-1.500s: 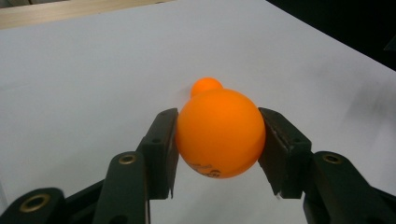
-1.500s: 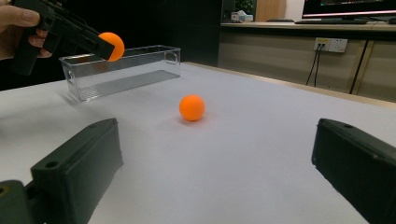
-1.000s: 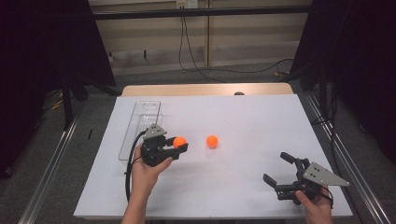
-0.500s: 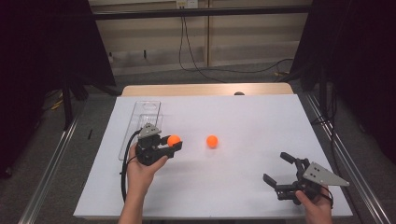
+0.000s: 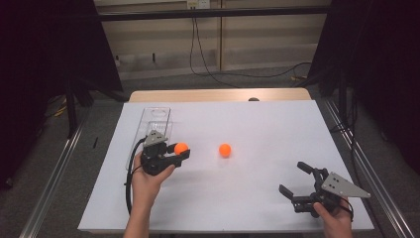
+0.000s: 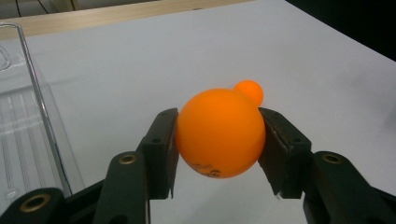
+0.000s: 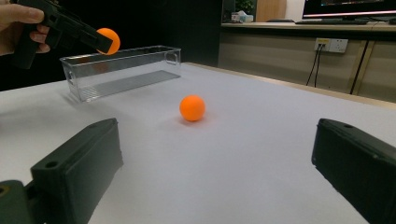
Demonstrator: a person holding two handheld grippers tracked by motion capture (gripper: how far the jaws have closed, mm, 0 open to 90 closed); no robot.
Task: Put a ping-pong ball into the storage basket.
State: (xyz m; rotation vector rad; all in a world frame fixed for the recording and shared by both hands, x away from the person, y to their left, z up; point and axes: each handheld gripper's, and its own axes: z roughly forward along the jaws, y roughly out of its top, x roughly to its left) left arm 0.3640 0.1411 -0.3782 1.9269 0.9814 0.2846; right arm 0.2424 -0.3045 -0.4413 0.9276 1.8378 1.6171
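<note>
Nearest, at the right front of the white worktop [image 5: 257, 198]: right gripper [image 5: 302, 184], held low just above the surface, jaws spread wide and empty, pointing toward the middle of the worktop. Next, at the left: left gripper [image 5: 179, 152], raised clear of the worktop in the person's left hand [image 5: 148, 178], jaws closed on an orange ball [image 6: 220, 133]; the left gripper view shows both pads pressed against its sides at about mid-height, a firm, centred hold. Mid-worktop, to the right of the held ball and well apart from both grippers: second orange ball [image 5: 225, 149], resting loose on the surface with nothing touching it. Far left: clear plastic bin [image 5: 148, 119], long and narrow, open-topped, apparently empty, lying just beyond and to the left of the left gripper. Step in hand, by judgement: carrying the gripped ball toward the bin; the ball is just short of the bin's right wall, not yet over the opening. Next move calls for: a short travel leftward and farther, keeping the ball above the rim, then parting the jaws once it hangs over the bin's floor. The loose ball remains for a later pick, within reach of either gripper.
</note>
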